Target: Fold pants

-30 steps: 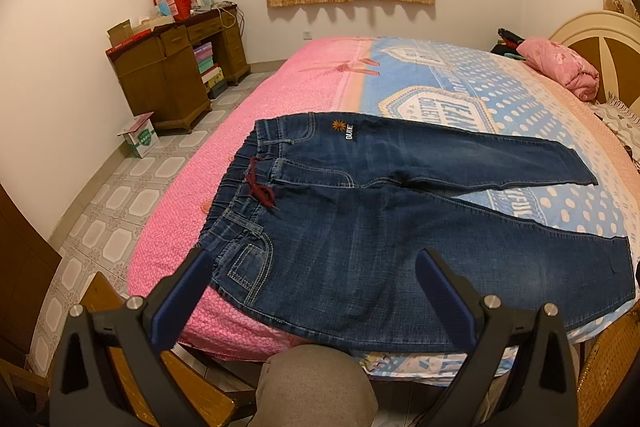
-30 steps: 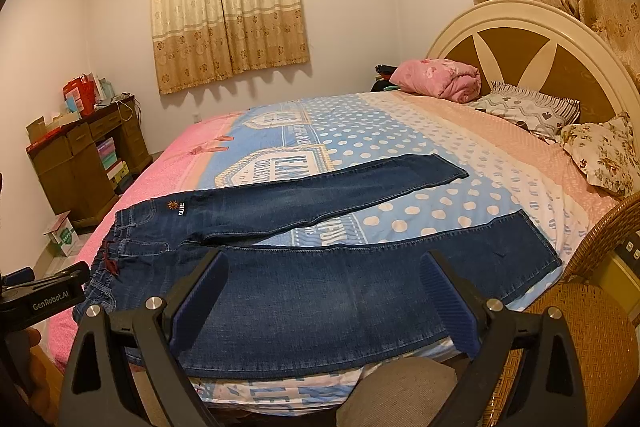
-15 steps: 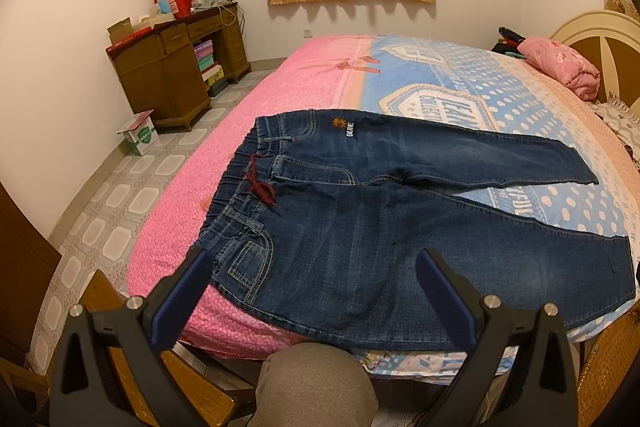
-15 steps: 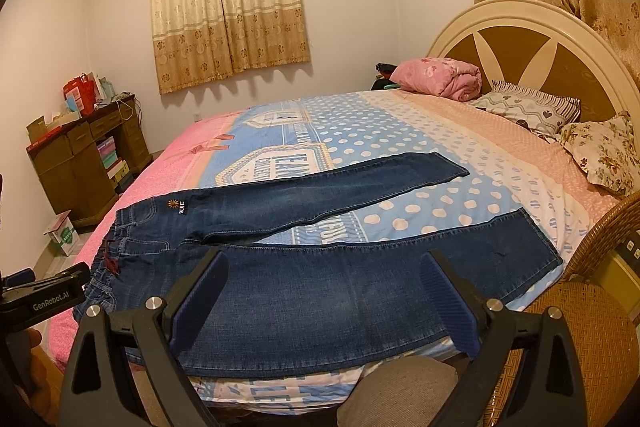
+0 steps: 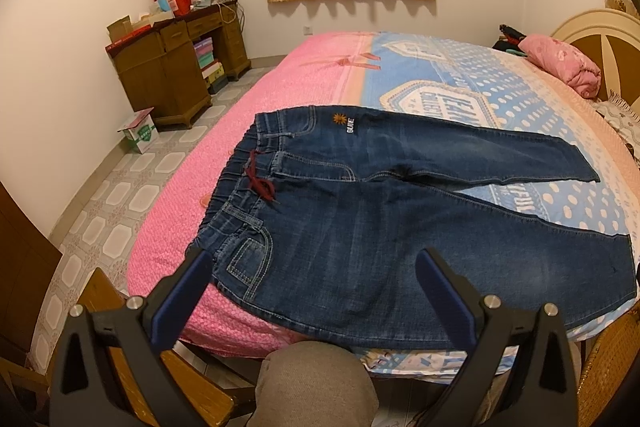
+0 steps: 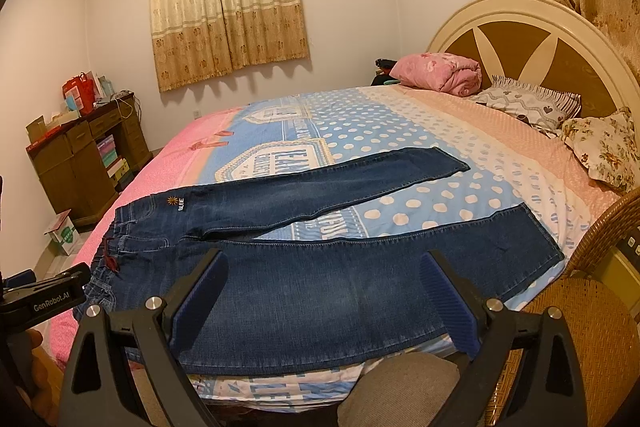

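Above the near edge of the bed (image 5: 280, 75), the left claw (image 5: 312, 283) and right claw (image 6: 324, 287) hover spread wide, gripping nothing. The left one's body reads "GenRobot.AI". Flat beyond them lie the jeans (image 5: 360, 227), legs apart, stitched "BUTE" near the waistband.

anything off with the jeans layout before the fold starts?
Nothing damaged. The jeans lie flat on the bed, legs splayed in a V. The near leg hangs slightly over the bed's edge. Left gripper and right gripper are open, holding nothing.
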A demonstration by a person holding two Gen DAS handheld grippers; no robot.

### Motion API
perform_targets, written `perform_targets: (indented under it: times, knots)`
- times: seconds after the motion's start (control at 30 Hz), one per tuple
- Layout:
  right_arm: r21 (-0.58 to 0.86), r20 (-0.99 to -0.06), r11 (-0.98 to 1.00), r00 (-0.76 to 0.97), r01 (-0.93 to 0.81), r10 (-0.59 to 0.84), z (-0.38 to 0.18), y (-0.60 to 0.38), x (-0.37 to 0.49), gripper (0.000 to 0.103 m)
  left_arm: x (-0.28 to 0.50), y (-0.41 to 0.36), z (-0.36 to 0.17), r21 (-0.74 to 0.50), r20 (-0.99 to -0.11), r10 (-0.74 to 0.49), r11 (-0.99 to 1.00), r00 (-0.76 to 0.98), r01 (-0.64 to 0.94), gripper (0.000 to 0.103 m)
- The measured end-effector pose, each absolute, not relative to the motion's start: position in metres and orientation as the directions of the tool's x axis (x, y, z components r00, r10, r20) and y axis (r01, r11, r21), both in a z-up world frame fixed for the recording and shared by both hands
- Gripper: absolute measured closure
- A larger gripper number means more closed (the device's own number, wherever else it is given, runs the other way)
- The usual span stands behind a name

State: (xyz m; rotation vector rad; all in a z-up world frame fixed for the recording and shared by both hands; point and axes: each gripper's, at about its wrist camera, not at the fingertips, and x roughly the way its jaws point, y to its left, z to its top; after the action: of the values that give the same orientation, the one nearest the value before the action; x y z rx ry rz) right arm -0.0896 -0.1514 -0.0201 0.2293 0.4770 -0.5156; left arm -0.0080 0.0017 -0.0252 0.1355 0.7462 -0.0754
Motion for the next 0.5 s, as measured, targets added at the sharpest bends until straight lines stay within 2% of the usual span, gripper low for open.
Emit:
perform_targets:
  times: [0.27,0.5]
  knots:
    - [0.082,-0.521,0.845,0.746,0.528,-0.416,-0.032,-0.158,-0.083,0.006,0.006,0.006,-0.04,0.103,-0.716,-0.002,0.989,0.698,0.109,0.0]
    - [0.041,-0.592,0.826,0.68,0.563,-0.434,-0.062,-0.188,-0.083,0.006,0.024,0.025,-0.078,0.133,-0.78,0.034,0.985,0.625,0.112,0.0]
